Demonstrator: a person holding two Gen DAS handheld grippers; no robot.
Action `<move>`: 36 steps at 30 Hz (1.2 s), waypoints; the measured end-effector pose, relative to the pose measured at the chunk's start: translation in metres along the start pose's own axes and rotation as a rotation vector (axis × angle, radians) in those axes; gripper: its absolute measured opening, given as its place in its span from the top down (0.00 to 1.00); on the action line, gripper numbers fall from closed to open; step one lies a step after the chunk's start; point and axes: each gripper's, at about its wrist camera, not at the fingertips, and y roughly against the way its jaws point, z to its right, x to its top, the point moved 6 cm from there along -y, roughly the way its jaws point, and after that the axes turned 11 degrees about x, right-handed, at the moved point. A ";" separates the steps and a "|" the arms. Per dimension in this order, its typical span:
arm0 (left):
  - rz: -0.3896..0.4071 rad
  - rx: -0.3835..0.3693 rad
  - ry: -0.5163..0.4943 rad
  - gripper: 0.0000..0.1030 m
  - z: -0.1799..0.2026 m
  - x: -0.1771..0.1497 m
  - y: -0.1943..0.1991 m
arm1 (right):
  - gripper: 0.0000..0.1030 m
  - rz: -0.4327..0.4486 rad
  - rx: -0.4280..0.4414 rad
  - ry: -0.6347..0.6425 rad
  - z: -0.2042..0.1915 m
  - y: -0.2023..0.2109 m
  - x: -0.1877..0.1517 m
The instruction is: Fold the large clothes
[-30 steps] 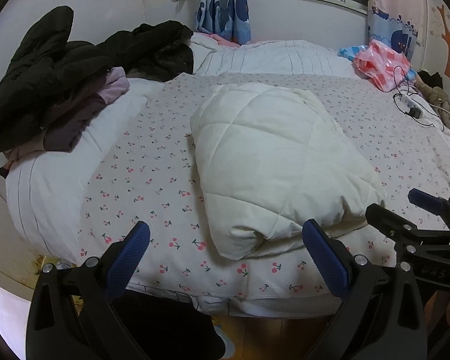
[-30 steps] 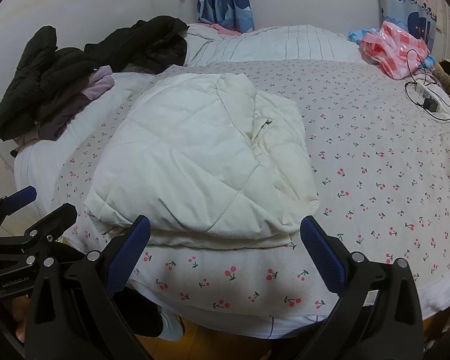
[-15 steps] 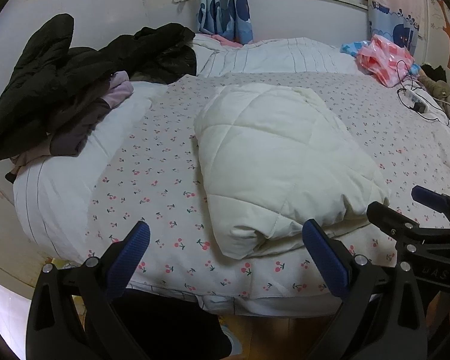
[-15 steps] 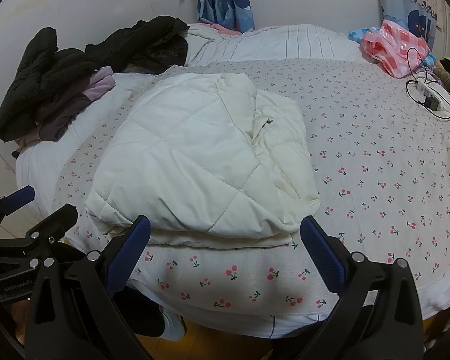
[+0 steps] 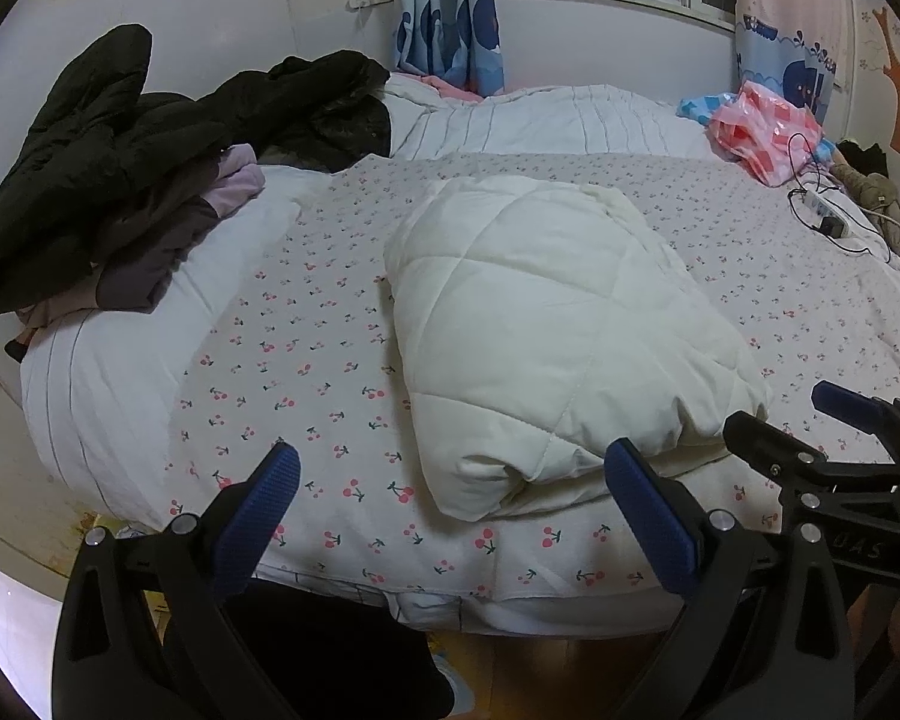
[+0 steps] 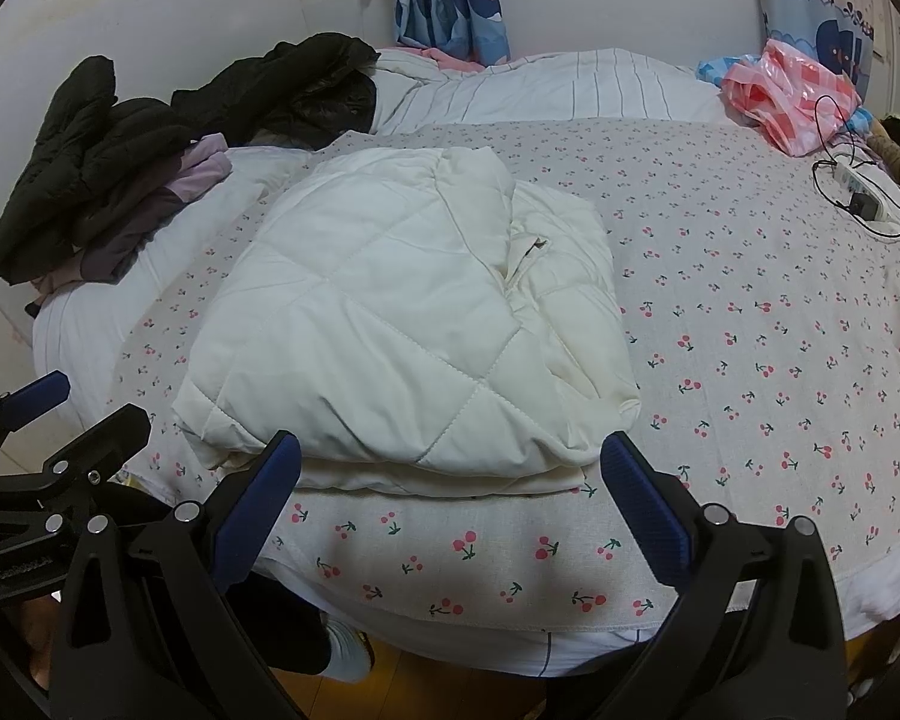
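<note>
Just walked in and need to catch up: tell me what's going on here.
A person holds a hand-held gripper in each hand over the near edge of a bed. The left gripper and right gripper are both open and hold nothing. A cream quilted jacket lies folded into a compact bundle on the cherry-print sheet. A heap of dark clothes waits at the far left.

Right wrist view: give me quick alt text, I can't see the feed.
A folded cream quilted jacket lies on the cherry-print bedspread, just beyond the open, empty right gripper. Dark clothes are piled far left; the left gripper shows at the left edge.
</note>
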 end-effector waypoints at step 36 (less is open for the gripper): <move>0.016 -0.016 0.022 0.05 0.001 0.001 0.012 | 0.06 0.006 0.006 0.010 -0.004 0.002 0.004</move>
